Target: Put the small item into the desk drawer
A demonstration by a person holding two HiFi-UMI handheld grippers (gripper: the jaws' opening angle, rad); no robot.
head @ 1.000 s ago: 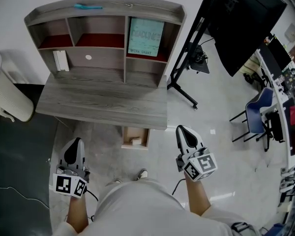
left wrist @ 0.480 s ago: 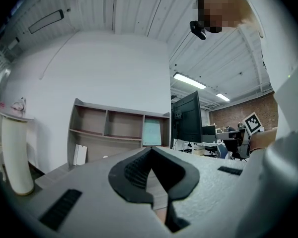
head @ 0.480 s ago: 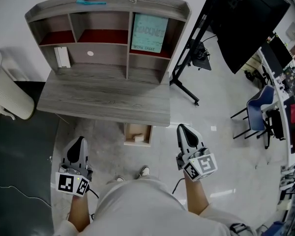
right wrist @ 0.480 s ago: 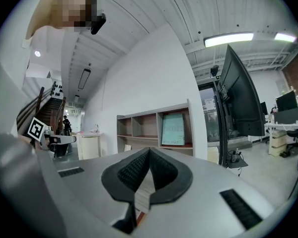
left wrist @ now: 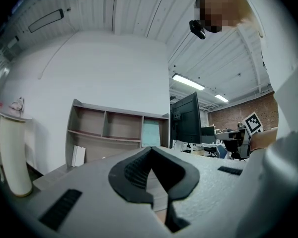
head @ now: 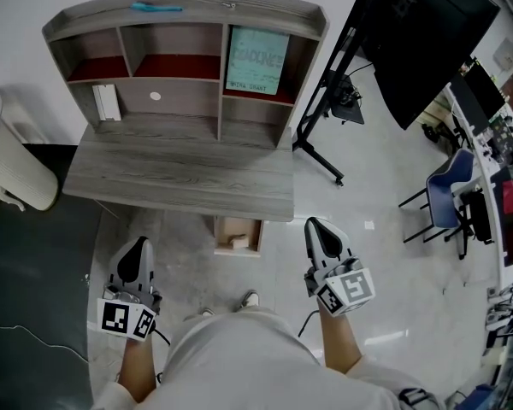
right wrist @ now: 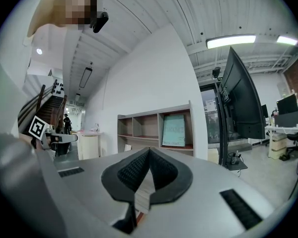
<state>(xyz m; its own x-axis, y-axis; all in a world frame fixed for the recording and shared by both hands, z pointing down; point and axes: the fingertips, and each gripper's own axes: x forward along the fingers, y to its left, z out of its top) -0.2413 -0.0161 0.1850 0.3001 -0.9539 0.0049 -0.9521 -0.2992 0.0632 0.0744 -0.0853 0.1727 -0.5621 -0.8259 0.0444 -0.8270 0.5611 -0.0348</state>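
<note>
A grey wooden desk (head: 181, 176) with a shelf unit stands ahead of me. Below its front edge a small wooden drawer (head: 221, 235) is pulled open, and a small pale item (head: 238, 243) lies inside it. My left gripper (head: 138, 246) hangs at lower left, short of the desk, shut with nothing in it. My right gripper (head: 315, 227) is just right of the drawer, also shut and empty. In the left gripper view the left gripper (left wrist: 150, 150) points toward the shelves; in the right gripper view the right gripper (right wrist: 149, 150) points at them too.
A teal book (head: 256, 61) stands in the right cubby, a white box (head: 107, 102) in the left one, a teal pen (head: 156, 8) on top. A black screen on a stand (head: 423, 41) is at right, a blue chair (head: 445, 199) beyond, a white rounded object (head: 13, 161) at left.
Both grippers stay shut and nearly still. The left gripper has drifted slightly right and down; the view has shifted a little.
</note>
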